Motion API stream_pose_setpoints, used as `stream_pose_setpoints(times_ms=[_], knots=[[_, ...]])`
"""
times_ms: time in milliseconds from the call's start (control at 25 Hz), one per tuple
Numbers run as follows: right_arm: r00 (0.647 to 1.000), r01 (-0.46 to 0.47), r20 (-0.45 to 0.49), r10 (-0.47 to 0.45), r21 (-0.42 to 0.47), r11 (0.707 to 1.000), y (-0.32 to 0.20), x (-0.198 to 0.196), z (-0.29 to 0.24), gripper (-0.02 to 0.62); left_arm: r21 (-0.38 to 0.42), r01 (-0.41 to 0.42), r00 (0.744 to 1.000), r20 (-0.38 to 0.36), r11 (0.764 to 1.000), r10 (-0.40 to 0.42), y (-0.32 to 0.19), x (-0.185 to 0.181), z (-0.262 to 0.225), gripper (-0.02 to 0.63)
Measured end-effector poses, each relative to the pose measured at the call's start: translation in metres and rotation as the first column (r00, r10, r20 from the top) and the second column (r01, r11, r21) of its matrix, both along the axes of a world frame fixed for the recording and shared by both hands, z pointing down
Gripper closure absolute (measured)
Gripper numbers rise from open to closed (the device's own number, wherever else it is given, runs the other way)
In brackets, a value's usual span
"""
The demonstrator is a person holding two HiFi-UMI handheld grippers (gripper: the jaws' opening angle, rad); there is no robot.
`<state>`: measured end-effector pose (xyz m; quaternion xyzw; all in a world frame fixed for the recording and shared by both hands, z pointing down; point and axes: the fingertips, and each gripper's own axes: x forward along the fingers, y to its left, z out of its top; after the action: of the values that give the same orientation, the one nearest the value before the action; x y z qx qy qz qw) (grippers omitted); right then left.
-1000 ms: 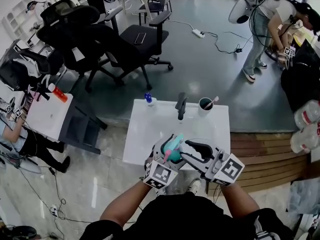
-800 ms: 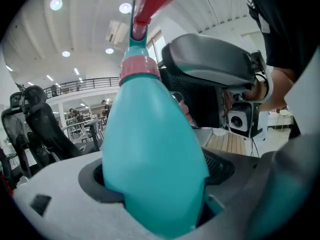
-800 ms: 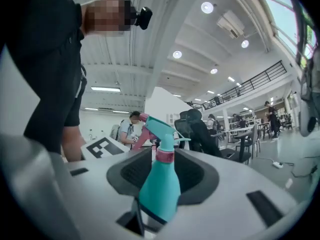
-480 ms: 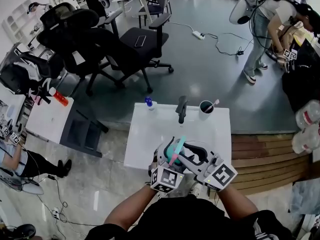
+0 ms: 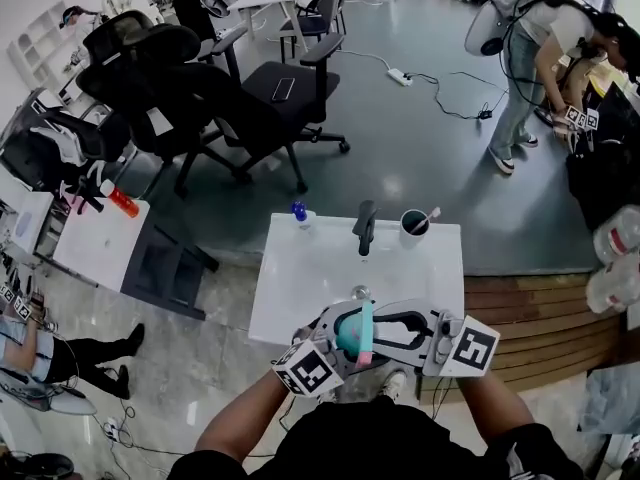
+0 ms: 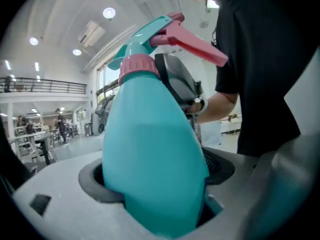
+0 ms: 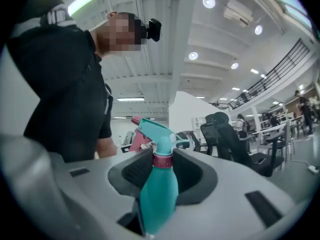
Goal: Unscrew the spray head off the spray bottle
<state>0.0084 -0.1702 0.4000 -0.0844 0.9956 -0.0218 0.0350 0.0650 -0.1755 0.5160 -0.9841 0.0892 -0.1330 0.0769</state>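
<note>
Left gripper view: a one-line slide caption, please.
Left gripper clamps the teal spray bottle by its body, spray head still on.

Bright, even ceiling lights (image 7: 209, 2); fisheye-warped, black-vignetted edges; floor (image 5: 420, 148) glare.

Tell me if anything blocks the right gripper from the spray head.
Nothing visible does. The right gripper's jaws have just been closing onto the spray head at its pink collar; the left gripper holds the spray bottle lower down.
</note>
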Motion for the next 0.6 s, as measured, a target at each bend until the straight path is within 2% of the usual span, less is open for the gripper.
stream_pose_setpoints(times_ms=[80, 160, 240, 320, 440, 600], knots=[[0.992, 0.122, -0.002, -0.123, -0.026, 0.992, 0.011, 0.003, -0.006, 0.463, -0.014, -0.114, 0.993, 0.01, 0.993, 0.114, 0.019, 0.003, -0.006, 0.143], [0.972, 0.235, -0.011, -0.235, -0.032, 0.971, 0.022, 0.004, -0.013, 0.463, -0.022, -0.196, 0.98, 0.011, 0.98, 0.197, 0.036, 0.006, -0.013, 0.143], [0.95, 0.31, -0.023, -0.31, -0.023, 0.951, 0.03, 0.004, -0.018, 0.463, -0.026, -0.246, 0.969, -0.012, 0.969, 0.246, 0.047, 0.007, -0.02, 0.143], [0.941, 0.338, -0.019, -0.338, -0.024, 0.941, 0.032, 0.003, -0.021, 0.463, -0.028, -0.258, 0.965, -0.043, 0.966, 0.257, 0.05, 0.008, -0.026, 0.143], [0.949, 0.316, 0.008, -0.316, -0.029, 0.948, 0.025, 0.002, -0.021, 0.457, -0.036, -0.195, 0.979, -0.065, 0.98, 0.193, 0.039, 0.008, -0.027, 0.143], [0.977, 0.209, 0.05, -0.205, -0.084, 0.974, 0.006, 0.01, -0.012, 0.445, -0.046, -0.01, 0.998, -0.06, 0.999, 0.007, 0.002, 0.004, -0.023, 0.143]])
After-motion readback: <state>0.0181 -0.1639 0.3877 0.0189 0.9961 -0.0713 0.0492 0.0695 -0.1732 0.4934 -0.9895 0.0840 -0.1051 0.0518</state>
